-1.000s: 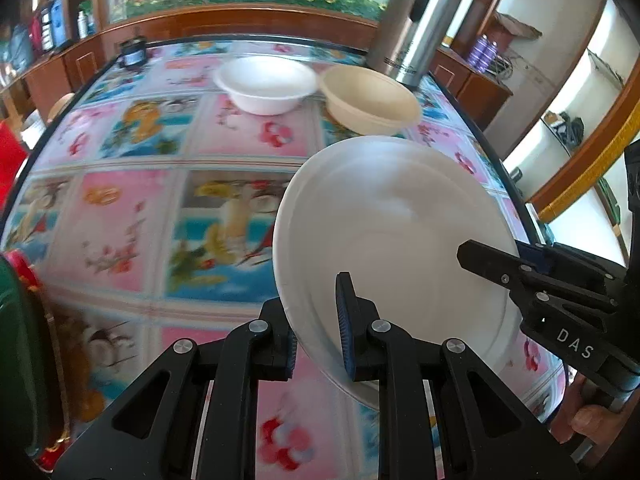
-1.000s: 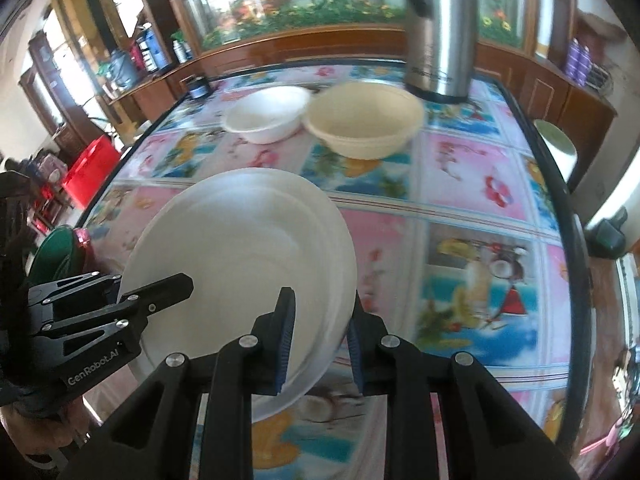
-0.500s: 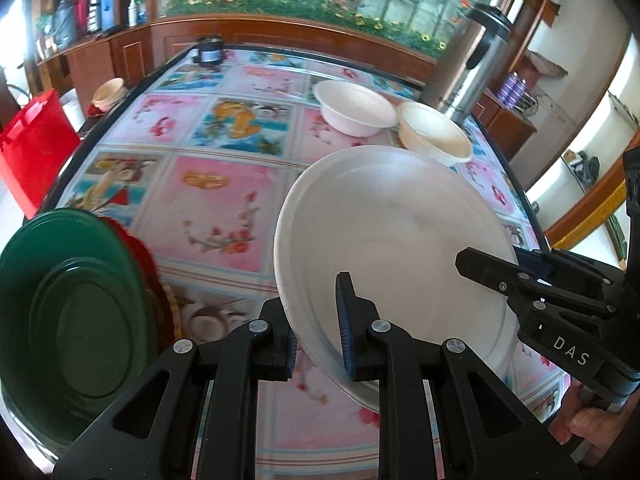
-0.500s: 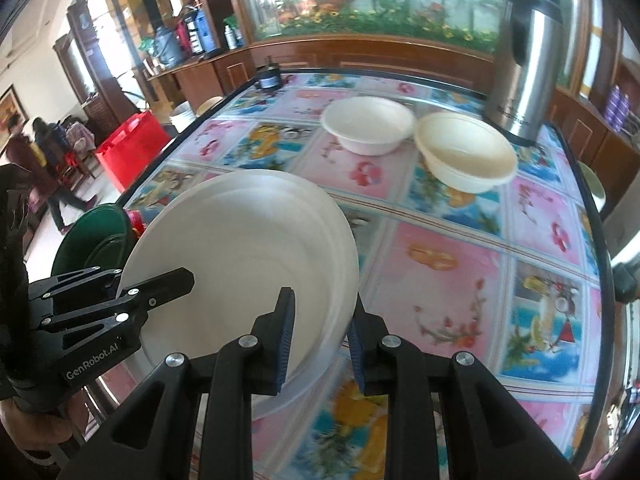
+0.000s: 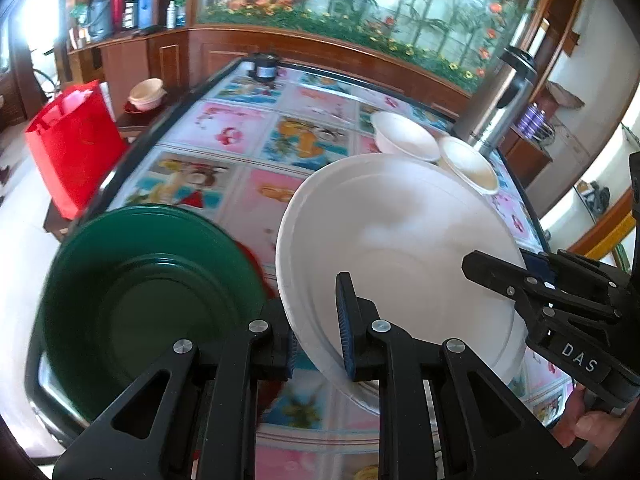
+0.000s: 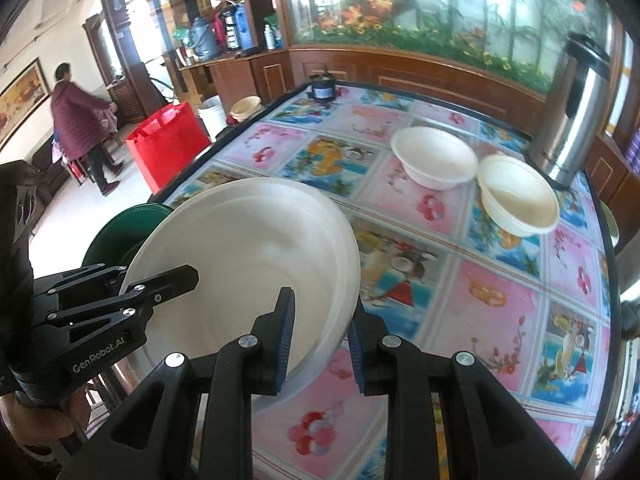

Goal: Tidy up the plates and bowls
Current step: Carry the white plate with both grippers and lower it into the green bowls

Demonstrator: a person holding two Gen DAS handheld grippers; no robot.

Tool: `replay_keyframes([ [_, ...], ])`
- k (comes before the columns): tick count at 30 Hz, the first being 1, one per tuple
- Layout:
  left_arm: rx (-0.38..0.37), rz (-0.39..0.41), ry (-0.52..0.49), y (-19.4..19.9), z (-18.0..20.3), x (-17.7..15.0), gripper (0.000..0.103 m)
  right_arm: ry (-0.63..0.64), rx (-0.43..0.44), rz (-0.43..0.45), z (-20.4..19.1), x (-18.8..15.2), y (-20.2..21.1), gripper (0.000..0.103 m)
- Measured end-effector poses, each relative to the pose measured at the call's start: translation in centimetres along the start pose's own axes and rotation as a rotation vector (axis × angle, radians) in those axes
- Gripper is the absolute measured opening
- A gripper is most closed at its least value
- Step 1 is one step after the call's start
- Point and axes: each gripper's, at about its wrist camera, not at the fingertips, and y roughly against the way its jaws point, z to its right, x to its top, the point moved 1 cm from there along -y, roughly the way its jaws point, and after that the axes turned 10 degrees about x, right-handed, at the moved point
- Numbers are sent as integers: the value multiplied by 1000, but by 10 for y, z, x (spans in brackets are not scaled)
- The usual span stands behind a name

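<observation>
I have the white plate (image 5: 400,240) lifted clear of the table (image 6: 500,300), tilted, over the table's near left corner. My left gripper (image 5: 316,332) pinches its near rim, one blue pad on the inner face and the other behind the rim, jaws narrow and clamped on the plate. My right gripper (image 6: 320,332) grips the opposite rim the same way, jaws narrow with the plate's edge between the pads. In each wrist view I see the other gripper biting the far side of the plate.

Just beside the plate, at the near left corner of the table, sits the green plate (image 5: 148,300), with a sliver of something red under its right edge; I cannot tell what.

Toward the far right corner of the table, a white bowl (image 6: 434,158) and a cream bowl (image 6: 518,196) stand upright, touching or nearly so, well apart from the plates. A steel urn (image 6: 572,120) stands just behind the cream bowl. A small dark jar (image 6: 324,88) sits at the far edge. A red bag (image 5: 74,144) stands on the floor off the left edge.
</observation>
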Motion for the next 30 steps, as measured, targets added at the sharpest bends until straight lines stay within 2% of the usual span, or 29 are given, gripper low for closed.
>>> replay_keyframes([
  [9,64,22,66,13,-61,1,17,74,59,-15,-48,17,-24,26],
  [17,127,-12,120,0,-109,-10,17,135,85,-76,-88,24,-64,26],
  [25,164,-47,138,-16,-130,-25,17,168,95,-142,-108,17,-91,26],
  [30,206,-21,115,-15,-131,-28,17,181,90,-163,-114,12,-100,29],
])
